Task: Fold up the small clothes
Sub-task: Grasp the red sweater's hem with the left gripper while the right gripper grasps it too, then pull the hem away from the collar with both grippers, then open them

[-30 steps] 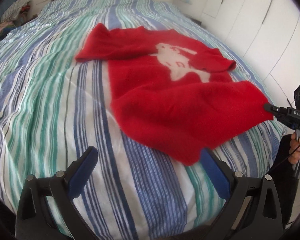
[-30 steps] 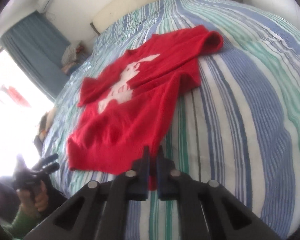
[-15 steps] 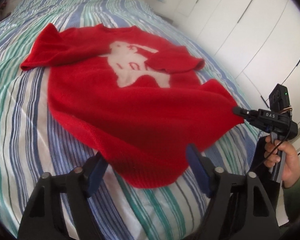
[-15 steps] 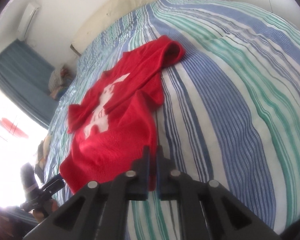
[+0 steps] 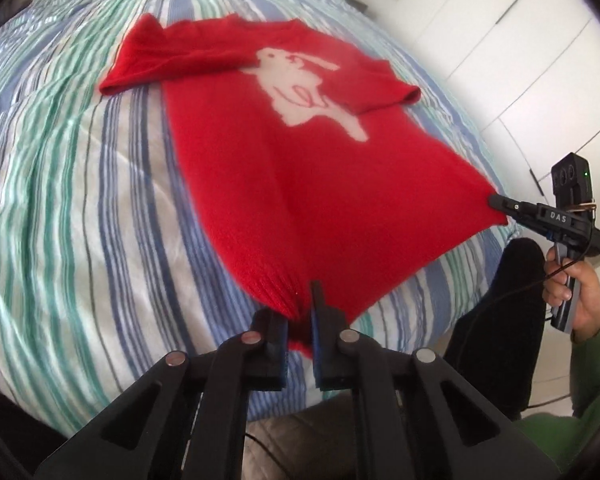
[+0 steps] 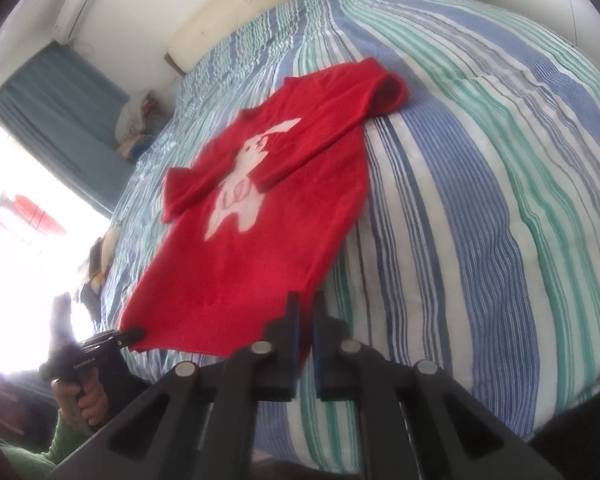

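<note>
**Red sweater held at both hem corners**

Red knit, with a white rabbit on the chest, lies spread face up on the striped bed [image 5: 80, 184]; both sleeves are folded in across the front. The sweater [image 5: 300, 184] has its hem at the near edge of the bed, towards me.

My left gripper [image 5: 300, 332] is clenched on one hem corner, the fabric bunched between its pads. My right gripper [image 6: 306, 340] pinches the other corner, its fingers nearly together with red cloth between them. The hem runs between the two grips without much sag.

I judge this to be the start of the bottom-to-top fold: corners gripped, cloth not yet lifted over. Next I should raise both corners together, keep them level and equally far apart, carry the hem up towards the collar, and lay it down squarely so the sleeves stay tucked inside. Uneven pull would skew the fold.
</note>
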A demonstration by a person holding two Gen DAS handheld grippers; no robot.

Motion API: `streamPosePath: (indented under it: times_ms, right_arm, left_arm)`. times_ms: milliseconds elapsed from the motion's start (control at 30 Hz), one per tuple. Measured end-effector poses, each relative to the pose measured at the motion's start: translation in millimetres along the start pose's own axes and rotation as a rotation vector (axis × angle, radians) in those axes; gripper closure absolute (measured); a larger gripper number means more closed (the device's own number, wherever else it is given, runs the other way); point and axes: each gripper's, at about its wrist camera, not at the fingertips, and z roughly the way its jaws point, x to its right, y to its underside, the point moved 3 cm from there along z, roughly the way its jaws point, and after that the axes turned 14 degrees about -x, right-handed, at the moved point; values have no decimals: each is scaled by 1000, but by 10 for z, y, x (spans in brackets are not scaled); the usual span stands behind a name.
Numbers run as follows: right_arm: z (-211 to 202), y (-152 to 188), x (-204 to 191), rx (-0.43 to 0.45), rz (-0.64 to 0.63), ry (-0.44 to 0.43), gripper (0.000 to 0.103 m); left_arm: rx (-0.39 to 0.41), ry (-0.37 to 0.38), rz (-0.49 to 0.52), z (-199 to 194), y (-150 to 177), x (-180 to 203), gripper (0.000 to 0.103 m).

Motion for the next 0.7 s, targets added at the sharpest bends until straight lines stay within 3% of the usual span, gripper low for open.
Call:
streamPosePath:
  times_ms: [133, 233, 367, 467, 633, 667, 700]
  right_arm:
    - [317, 230, 5, -122, 2, 91, 98]
    - [565, 381, 167, -189, 65, 127, 99]
    - [485, 460, 145, -184, 61, 178, 101]
    - [501, 477, 230, -182, 68, 237, 103]
    - [448, 511, 237, -129, 88, 135, 99]
    - [400, 507, 214, -108, 87, 104, 95]
    - [364, 499, 183, -93, 85, 83, 82]
  left_arm:
    - [-74, -101, -29, 270, 71, -133, 96]
    - [-78, -100, -38, 297, 103, -146, 96]
    - [-52, -127, -47, 241, 115, -137, 96]
    - [-67, -147, -76, 407, 127, -175, 96]
    - [-28, -151, -81, 395, 157, -134, 96]
    - [-29, -136, -92, 399, 156, -156, 96]
    - [-31, -120, -101, 403, 157, -180, 96]
